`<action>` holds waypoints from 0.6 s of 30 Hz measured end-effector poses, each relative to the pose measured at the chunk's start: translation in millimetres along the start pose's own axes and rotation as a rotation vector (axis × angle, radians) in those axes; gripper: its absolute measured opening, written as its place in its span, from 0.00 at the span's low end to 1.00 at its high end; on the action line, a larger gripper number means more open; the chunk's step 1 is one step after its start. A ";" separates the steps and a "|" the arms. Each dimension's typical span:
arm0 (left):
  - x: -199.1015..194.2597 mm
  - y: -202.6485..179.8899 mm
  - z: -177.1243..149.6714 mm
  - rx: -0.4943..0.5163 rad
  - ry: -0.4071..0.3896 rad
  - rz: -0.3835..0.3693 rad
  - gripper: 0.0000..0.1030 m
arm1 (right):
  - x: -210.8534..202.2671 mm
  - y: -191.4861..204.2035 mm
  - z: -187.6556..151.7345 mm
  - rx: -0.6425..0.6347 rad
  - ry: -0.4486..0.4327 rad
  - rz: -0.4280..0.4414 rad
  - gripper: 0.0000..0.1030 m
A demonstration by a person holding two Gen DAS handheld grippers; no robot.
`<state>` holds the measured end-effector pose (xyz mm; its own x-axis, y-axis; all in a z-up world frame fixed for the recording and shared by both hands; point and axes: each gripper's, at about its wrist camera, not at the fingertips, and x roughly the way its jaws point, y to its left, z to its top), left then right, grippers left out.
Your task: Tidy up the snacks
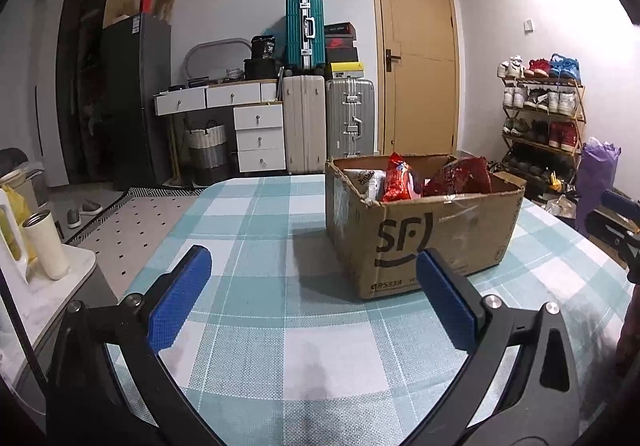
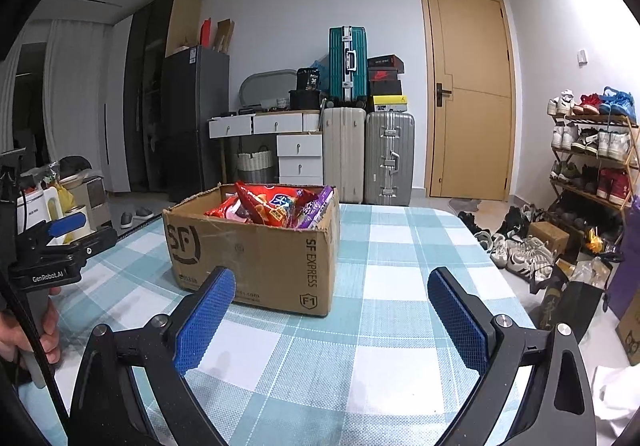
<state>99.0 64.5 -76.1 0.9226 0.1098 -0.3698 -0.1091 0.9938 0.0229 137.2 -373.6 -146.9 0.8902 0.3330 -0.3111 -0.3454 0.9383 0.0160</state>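
The blue-and-white checked worktop (image 2: 384, 286) carried a brown cardboard box (image 2: 256, 246) at twelve o'clock; its crinkly red snack packets (image 2: 264, 205), light and slippery, suited edge pinches. Both tongs, left (image 1: 314, 286) and right (image 2: 332, 310), gaped empty.

You see only the tops of the snack packets (image 2: 272, 205); the cardboard box (image 2: 256, 258) walls hide the rest, and their print is too small to read. The right hand-held gripper (image 1: 616, 221) is cut off by the left wrist view's edge, so its jaws can't be judged there.
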 end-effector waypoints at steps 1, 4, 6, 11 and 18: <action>0.4 -1.0 0.3 0.005 0.003 0.007 0.99 | 2.2 -0.5 -0.8 -0.001 0.002 -0.001 0.96; 0.4 -3.7 -0.4 0.016 -0.005 0.011 0.99 | 3.6 -1.3 -1.7 0.002 -0.001 -0.004 0.97; -1.9 -3.4 -1.3 0.014 -0.024 0.009 0.99 | 4.4 -0.9 -2.0 0.001 -0.001 -0.006 0.97; -5.5 0.5 -1.4 -0.010 -0.023 0.010 0.99 | 3.1 -0.4 -1.4 0.001 -0.003 -0.006 0.98; -7.0 1.4 -1.3 -0.008 -0.032 0.006 0.99 | 3.9 -0.4 -1.8 0.002 -0.003 -0.006 0.98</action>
<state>92.0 65.1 -74.7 0.9333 0.1164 -0.3398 -0.1176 0.9929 0.0172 140.2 -372.8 -149.9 0.8931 0.3274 -0.3086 -0.3395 0.9405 0.0156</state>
